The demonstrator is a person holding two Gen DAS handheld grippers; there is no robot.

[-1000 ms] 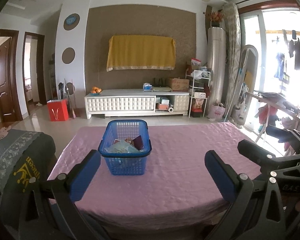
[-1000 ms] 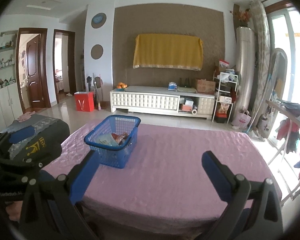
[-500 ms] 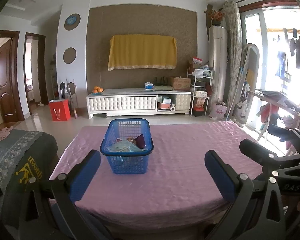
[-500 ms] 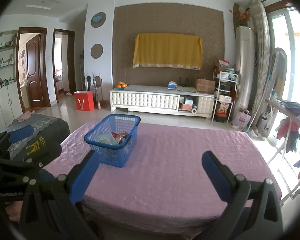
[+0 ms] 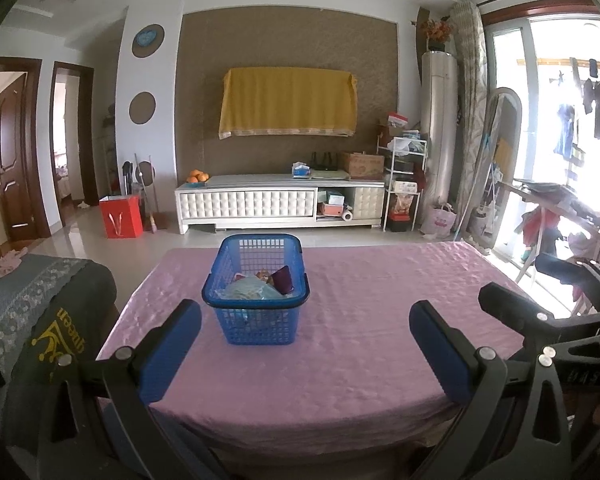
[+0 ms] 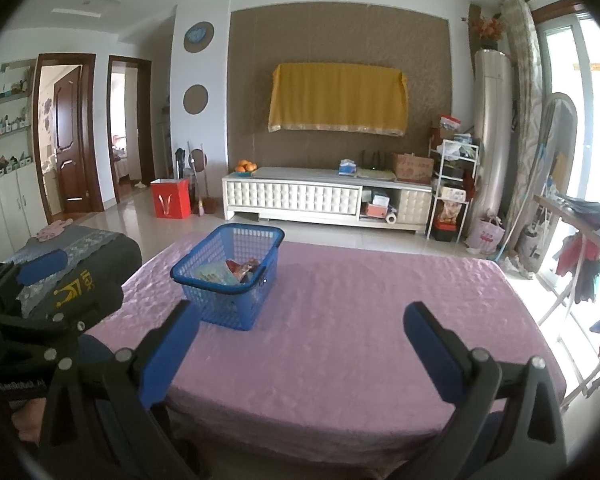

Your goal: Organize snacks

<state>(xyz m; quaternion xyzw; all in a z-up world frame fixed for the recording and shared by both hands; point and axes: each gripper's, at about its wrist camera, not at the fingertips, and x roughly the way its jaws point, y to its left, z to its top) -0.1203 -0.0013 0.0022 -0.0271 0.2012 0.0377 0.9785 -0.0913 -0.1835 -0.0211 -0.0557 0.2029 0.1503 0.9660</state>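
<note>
A blue plastic basket (image 5: 256,312) stands on the pink tablecloth (image 5: 360,320) left of the middle; it also shows in the right wrist view (image 6: 228,292). Several snack packets (image 5: 260,286) lie inside it, among them a pale blue one and a dark maroon one (image 5: 283,279). My left gripper (image 5: 304,344) is open and empty, held at the table's near edge in front of the basket. My right gripper (image 6: 300,344) is open and empty, to the right of the basket near the front edge. Each gripper shows at the side of the other's view.
A chair draped in dark cloth (image 5: 40,312) stands at the table's left. Beyond the table's far edge are floor, a white TV cabinet (image 5: 276,202) and a red bag (image 5: 121,216). A clothes rack (image 5: 560,216) stands at the right.
The left wrist view has tilted slightly, so the basket sits a little higher in it. The right gripper has barely moved. Both stay open.
</note>
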